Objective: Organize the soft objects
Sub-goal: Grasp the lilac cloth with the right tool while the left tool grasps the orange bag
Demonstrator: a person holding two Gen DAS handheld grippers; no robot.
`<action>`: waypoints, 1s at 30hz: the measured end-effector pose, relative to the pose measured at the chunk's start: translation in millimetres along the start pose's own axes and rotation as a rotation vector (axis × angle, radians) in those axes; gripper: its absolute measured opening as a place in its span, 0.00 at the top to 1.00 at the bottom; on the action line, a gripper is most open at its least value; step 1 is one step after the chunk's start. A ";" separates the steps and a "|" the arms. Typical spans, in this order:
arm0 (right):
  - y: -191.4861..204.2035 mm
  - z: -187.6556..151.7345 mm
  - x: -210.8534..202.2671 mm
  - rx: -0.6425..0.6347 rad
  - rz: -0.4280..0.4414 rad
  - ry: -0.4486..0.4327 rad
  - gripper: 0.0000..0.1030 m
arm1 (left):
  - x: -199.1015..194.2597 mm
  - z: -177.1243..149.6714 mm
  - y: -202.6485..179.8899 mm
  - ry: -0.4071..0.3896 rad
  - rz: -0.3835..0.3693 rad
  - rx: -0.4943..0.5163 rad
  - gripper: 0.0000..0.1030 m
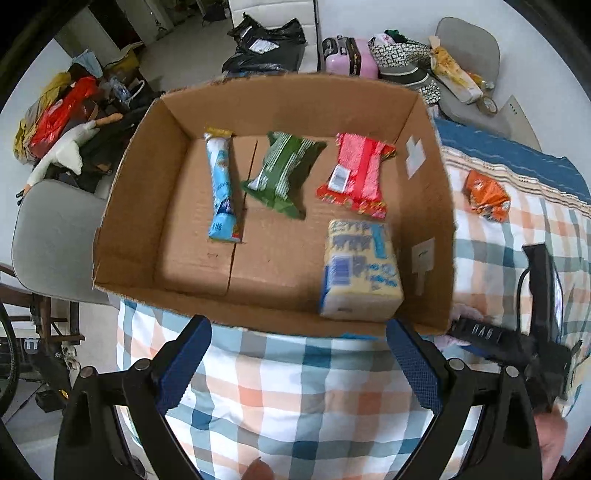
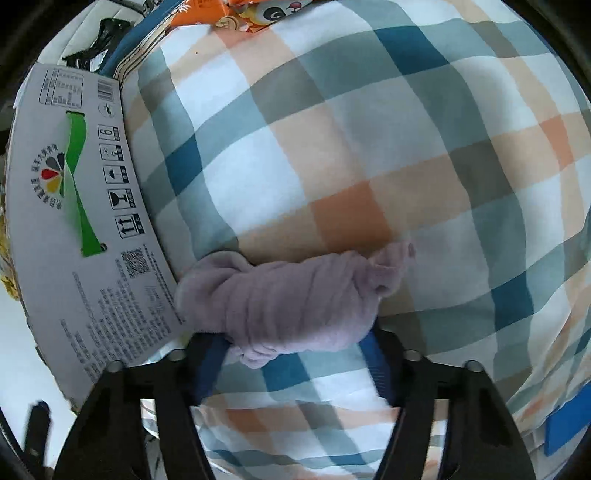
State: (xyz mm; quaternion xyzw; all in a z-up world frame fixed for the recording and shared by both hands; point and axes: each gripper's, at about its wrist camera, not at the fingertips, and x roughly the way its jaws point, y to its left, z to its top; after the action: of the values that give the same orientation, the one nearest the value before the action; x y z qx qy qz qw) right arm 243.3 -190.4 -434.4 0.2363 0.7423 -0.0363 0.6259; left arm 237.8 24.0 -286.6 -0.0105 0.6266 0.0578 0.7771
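In the left wrist view an open cardboard box (image 1: 125, 206) sits on a checked bedcover (image 1: 295, 398). It holds a blue tube pack (image 1: 222, 192), a green pack (image 1: 282, 173), a red pack (image 1: 356, 173) and a yellow tissue pack (image 1: 360, 269). My left gripper (image 1: 299, 365) is open and empty just in front of the box. An orange pack (image 1: 485, 195) lies right of the box. In the right wrist view my right gripper (image 2: 295, 354) is open with a rolled lilac cloth (image 2: 291, 299) lying between its fingertips, beside the box's printed side (image 2: 85, 206).
A grey chair (image 1: 55, 236) stands left of the box. Bags, a pink case (image 1: 347, 55) and clutter lie on the floor and a chair beyond. The right gripper's body (image 1: 517, 332) shows at the box's right corner. The orange pack (image 2: 236, 14) lies at the far edge of the right wrist view.
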 end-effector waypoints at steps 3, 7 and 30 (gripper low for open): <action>-5.5 -2.6 -11.3 -0.027 0.009 -0.008 0.50 | -11.4 10.8 -16.7 -0.021 -0.012 0.019 0.06; -21.2 0.8 -44.3 -0.047 0.021 -0.067 0.50 | -26.6 35.3 -55.9 -0.041 -0.062 0.060 0.06; -126.0 159.2 -134.9 0.048 -0.080 -0.188 0.50 | 147.5 158.8 -235.2 0.400 -0.326 -0.052 0.06</action>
State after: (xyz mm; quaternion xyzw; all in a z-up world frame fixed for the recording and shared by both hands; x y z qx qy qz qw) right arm 352.7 -398.9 -371.3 0.2167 0.6882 -0.1009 0.6850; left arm 447.2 -184.2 -409.6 -0.1427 0.7562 -0.0552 0.6361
